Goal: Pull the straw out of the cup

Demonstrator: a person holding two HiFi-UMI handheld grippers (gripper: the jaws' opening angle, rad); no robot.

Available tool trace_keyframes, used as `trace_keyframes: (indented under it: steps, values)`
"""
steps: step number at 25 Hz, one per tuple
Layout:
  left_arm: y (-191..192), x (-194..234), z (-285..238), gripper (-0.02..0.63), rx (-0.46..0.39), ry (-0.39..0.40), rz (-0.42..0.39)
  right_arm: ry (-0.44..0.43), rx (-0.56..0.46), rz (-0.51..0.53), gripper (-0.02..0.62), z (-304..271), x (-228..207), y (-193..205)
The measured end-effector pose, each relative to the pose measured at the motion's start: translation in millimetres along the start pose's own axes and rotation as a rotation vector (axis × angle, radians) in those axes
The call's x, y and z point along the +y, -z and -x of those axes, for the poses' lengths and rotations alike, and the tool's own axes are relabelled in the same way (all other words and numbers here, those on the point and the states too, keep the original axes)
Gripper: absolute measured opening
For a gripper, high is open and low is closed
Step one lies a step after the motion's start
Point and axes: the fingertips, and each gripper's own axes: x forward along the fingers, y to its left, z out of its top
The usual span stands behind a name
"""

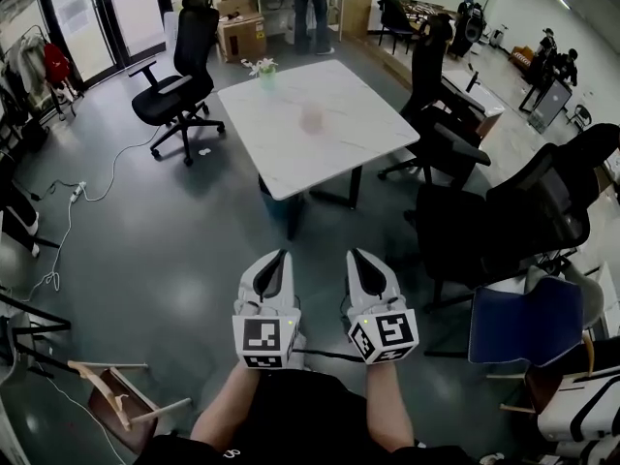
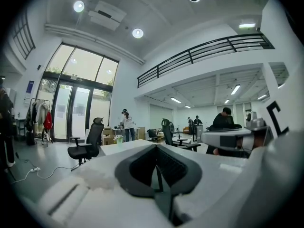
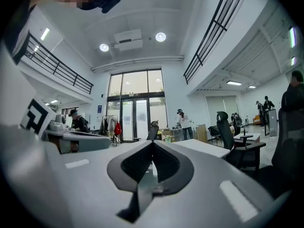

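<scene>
A pinkish translucent cup (image 1: 312, 117) stands near the middle of the white table (image 1: 291, 168), well ahead of me; its straw is too small to make out. Both grippers hang side by side over the grey floor, short of the table and far from the cup. My left gripper (image 1: 282, 254) has its jaws closed together with nothing in them. My right gripper (image 1: 355, 254) is likewise shut and empty. In the left gripper view the left gripper (image 2: 156, 148) points level toward the table (image 2: 124, 147). In the right gripper view the right gripper (image 3: 153, 144) does the same, with the table (image 3: 202, 147) beyond it.
A small potted plant (image 1: 263, 70) sits at the table's far corner. Black office chairs stand left (image 1: 181, 66) and right (image 1: 441, 114) of the table, another (image 1: 528, 211) and a blue chair (image 1: 526, 323) nearer right. A cable (image 1: 68, 223) and a tipped wooden stool (image 1: 121, 395) lie left. A person (image 1: 310, 3) stands beyond.
</scene>
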Motion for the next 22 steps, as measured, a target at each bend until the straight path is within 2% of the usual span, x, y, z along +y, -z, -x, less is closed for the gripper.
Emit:
trace_keyframes:
  steps: [5, 11, 15, 22]
  values:
    - [5.0, 22.8, -56.1, 0.002, -0.002, 0.004, 0.02, 0.011, 0.002, 0.012, 0.0, -47.6, -26.8, 3.7]
    - [24.7, 59.1, -130.9, 0.002, 0.023, 0.008, 0.026, 0.019, 0.018, -0.016, 0.0, -119.7, -60.7, 26.8]
    - [19.1, 96.4, -206.7, 0.002, 0.075, 0.022, 0.019, 0.004, 0.036, -0.051, 0.002, -200.7, -83.9, 24.6]
    - [-8.0, 154.5, -333.6, 0.002, 0.091, 0.059, -0.001, -0.005, 0.041, -0.054, 0.002, -340.9, -126.2, 1.0]
